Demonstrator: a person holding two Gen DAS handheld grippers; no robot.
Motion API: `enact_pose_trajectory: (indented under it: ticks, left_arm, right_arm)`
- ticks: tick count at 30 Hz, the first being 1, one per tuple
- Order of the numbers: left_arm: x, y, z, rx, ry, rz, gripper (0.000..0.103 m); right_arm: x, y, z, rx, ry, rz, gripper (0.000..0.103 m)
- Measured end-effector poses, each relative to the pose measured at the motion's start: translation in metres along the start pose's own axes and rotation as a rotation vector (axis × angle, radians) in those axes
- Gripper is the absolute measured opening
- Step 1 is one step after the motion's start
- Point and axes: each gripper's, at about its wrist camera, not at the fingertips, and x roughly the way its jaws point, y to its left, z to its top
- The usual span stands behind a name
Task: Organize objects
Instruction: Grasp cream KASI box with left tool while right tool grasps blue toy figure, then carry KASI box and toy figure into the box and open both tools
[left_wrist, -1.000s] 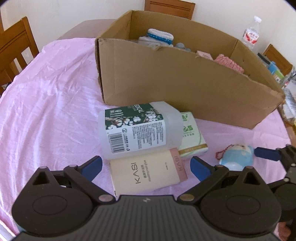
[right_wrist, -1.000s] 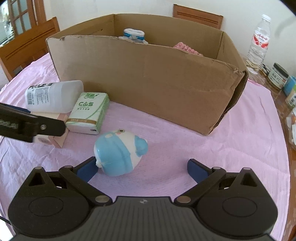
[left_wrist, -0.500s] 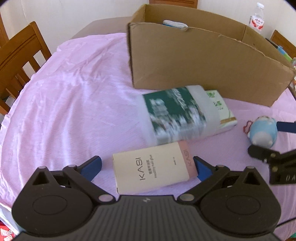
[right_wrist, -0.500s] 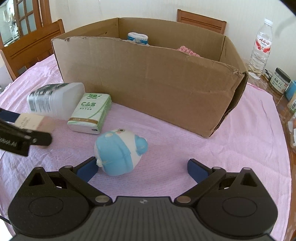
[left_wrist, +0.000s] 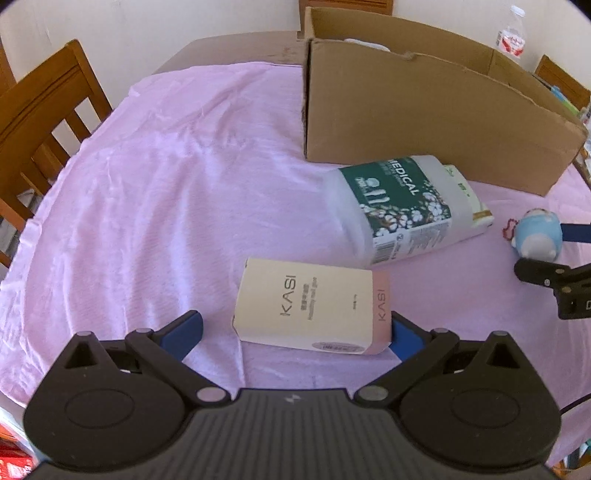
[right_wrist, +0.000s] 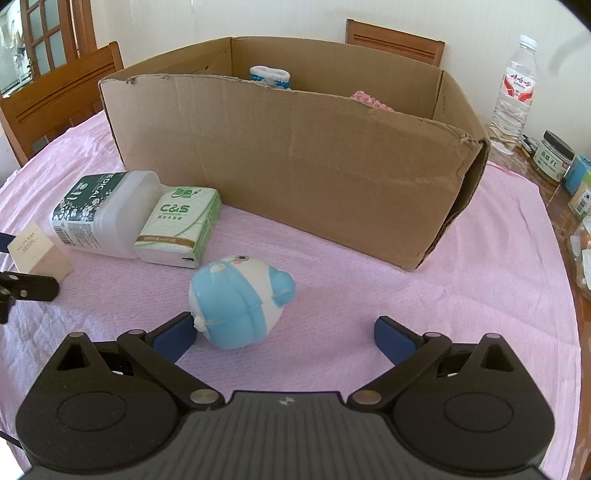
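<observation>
- The left tongs (left_wrist: 295, 328), spread wide, had drawn back from the cardboard box (left_wrist: 424, 118); the KASI carton (left_wrist: 310, 306) now lay apart from the medical cotton bottle (left_wrist: 399, 210), its pink end touching the right finger.
- That bottle had rolled, its barcode turned downward, and still lay against the C&S tissue pack (right_wrist: 181, 225).
- The right tongs (right_wrist: 284, 332), also spread, kept flanking the blue plush toy (right_wrist: 240, 299), left finger touching it.
- Judgement: neither item was gripped yet; both awaited boxing.

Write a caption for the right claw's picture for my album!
Open right claw around a blue toy on a pink cloth before a cardboard box.
</observation>
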Motion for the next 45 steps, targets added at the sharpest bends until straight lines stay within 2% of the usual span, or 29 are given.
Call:
enact_pose_trajectory:
  ticks: [12, 16, 18, 23, 28, 45]
  left_arm:
    - [0.005, -0.013, 0.004, 0.052, -0.022, -0.033, 0.101]
    - [0.005, -0.011, 0.005, 0.041, -0.029, -0.035, 0.096]
    - [0.004, -0.010, 0.005, 0.046, -0.037, -0.038, 0.089]
    - [0.001, -0.008, 0.008, 0.062, -0.040, -0.041, 0.080]
    - [-0.001, -0.005, 0.009, 0.081, -0.035, -0.049, 0.080]
    - [-0.021, 0.006, 0.022, 0.146, -0.023, -0.111, 0.080]
  right_arm:
    - [0.010, 0.017, 0.015, -0.056, 0.031, 0.032, 0.103]
    - [0.008, 0.020, 0.017, -0.066, 0.032, 0.045, 0.095]
    - [0.007, 0.021, 0.019, -0.069, 0.032, 0.049, 0.090]
    - [0.005, 0.024, 0.022, -0.081, 0.040, 0.047, 0.078]
    - [0.003, 0.027, 0.027, -0.095, 0.059, 0.048, 0.060]
    - [-0.013, 0.021, 0.034, -0.110, 0.071, 0.081, 0.053]
